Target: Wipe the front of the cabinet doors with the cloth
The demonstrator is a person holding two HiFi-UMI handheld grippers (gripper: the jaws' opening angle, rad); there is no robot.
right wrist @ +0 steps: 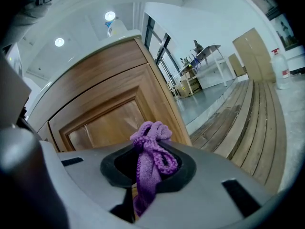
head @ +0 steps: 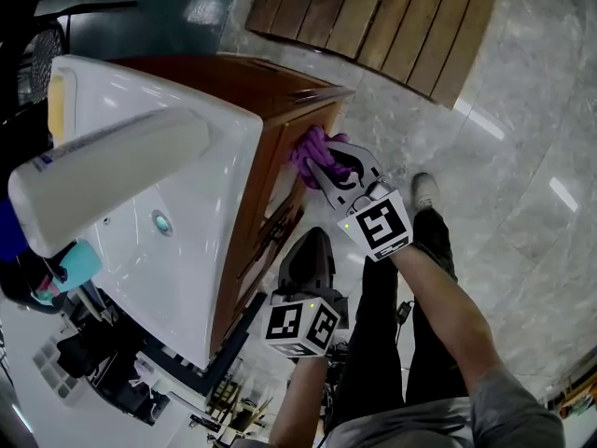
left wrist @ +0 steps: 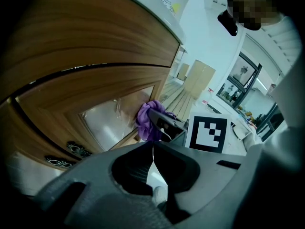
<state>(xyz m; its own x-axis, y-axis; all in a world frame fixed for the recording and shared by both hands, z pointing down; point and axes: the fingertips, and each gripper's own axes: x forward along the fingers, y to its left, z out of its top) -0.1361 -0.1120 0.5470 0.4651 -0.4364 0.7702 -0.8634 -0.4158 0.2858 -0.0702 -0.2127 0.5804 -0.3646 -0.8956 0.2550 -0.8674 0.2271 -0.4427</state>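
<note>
Right hand-held gripper (head: 324,168), clamped on the cloth (head: 310,149), should press it flat and sweep the cabinet door (right wrist: 109,123) evenly.

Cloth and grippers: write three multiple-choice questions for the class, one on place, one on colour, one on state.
1. Where is the cloth? A in a bucket; B in the right gripper, by the cabinet door; C on a shelf.
2. Its colour? A yellow; B white; C purple.
3. Jaws of the left gripper: A together, empty; B wide apart; C clamping a bottle.
Answers: B, the right gripper view shows it pinched; C, plainly purple; A, the left gripper view shows nothing between them.
</note>
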